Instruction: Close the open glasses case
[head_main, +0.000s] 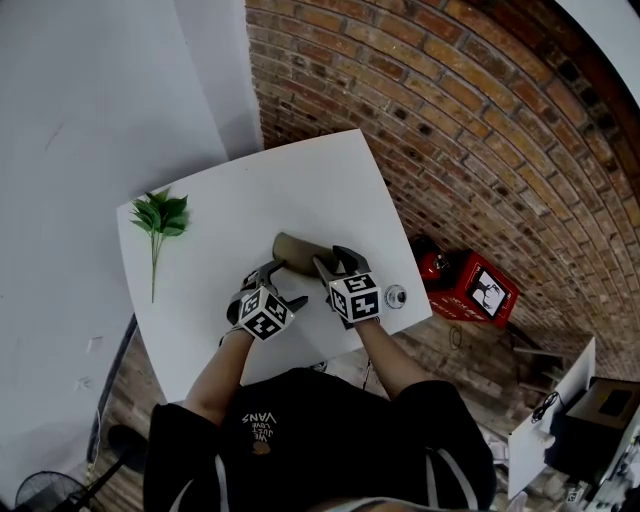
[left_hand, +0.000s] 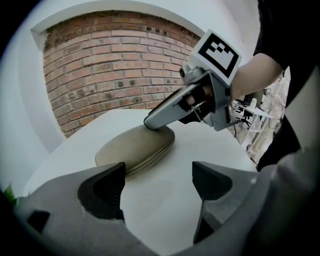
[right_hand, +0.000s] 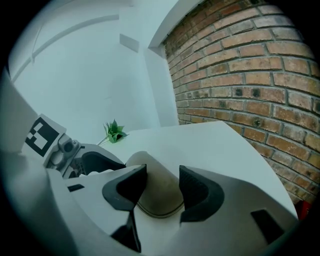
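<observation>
A tan oval glasses case (head_main: 293, 250) lies on the white table (head_main: 230, 200), its lid down on the base with only a thin seam showing (left_hand: 132, 147). My right gripper (head_main: 336, 262) stands open over the case's near end (right_hand: 157, 195). In the left gripper view one of its fingers (left_hand: 159, 119) rests on top of the lid. My left gripper (head_main: 280, 286) is open and holds nothing, a short way in front of the case, pointing at it (left_hand: 157, 182).
A green plant sprig (head_main: 160, 215) lies at the table's far left. A small round metal object (head_main: 396, 296) sits near the table's right front corner. A red box (head_main: 465, 283) stands on the floor by the brick wall (head_main: 480, 130).
</observation>
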